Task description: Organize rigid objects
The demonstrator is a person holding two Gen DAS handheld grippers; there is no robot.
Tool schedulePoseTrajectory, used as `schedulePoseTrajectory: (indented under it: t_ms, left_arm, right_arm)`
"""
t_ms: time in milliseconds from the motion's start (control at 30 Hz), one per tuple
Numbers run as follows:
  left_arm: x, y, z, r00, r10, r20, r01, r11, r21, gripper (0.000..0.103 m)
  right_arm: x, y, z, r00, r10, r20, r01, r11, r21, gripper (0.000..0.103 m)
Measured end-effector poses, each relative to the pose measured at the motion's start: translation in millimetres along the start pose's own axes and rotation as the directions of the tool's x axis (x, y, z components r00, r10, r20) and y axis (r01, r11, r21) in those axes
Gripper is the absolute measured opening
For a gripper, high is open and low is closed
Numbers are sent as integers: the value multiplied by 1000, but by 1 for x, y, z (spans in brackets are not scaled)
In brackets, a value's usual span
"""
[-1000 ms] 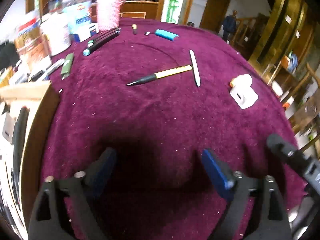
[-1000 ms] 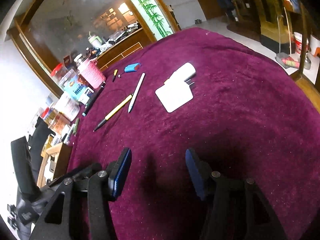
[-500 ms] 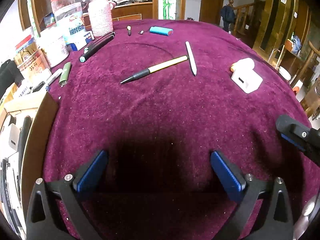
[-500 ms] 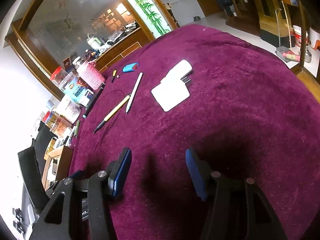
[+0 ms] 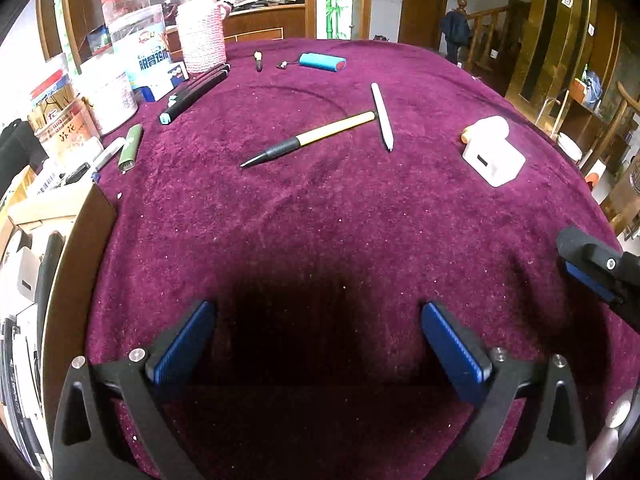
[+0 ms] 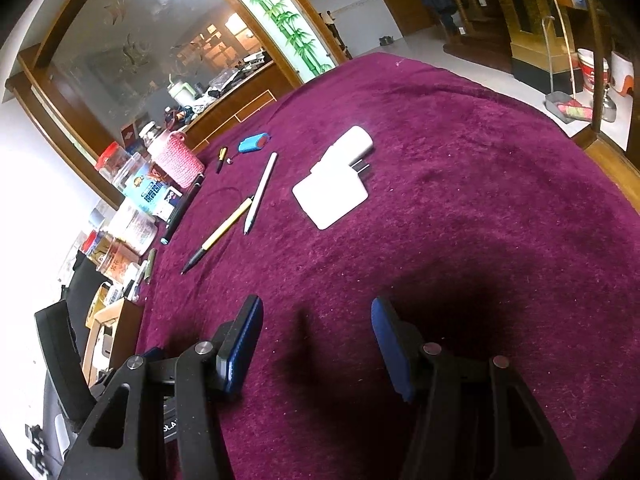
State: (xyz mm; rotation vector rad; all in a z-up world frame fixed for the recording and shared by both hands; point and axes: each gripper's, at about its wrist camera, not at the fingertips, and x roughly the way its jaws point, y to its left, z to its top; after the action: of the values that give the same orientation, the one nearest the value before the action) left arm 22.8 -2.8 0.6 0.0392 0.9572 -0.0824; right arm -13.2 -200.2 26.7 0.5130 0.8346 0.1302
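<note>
left gripper (image 5: 316, 344): jaws wide apart, nothing held, low over the near part of the table (image 5: 340, 240), aimed toward the far edge. box (image 5: 60, 232) at the table's left edge. pen (image 5: 308, 139): long axis diagonal, dark tip pointing near-left, yellow end touching the stylus (image 5: 382, 116) near mid-table. stylus runs near-to-far, tip toward the near side. blue case (image 5: 322, 61) lies near the far edge. charger (image 5: 494, 154) sits toward the right edge, well apart from the pens. bare cloth between grippers and pens. right gripper (image 6: 316, 340): jaws moderately parted, holding nothing, tilted, hovering over the near right.
</note>
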Motion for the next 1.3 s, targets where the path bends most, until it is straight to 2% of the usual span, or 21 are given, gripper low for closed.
schedulePoseTrajectory:
  t_ms: [533,700,1300]
  left_arm:
    - [1,-1,0,1000,0,0,0,1000,0,102]
    - [1,-1,0,1000,0,0,0,1000,0,102]
    - [0,0,0,1000,0,0,0,1000,0,102]
  right_arm:
    - [0,-1,0,1000,0,-3,0,1000,1,61]
    - [-1,-1,1,1000,-5,3,5,1000,1,68]
    - [-3,0,1,1000,-1,6,1,1000,2,68]
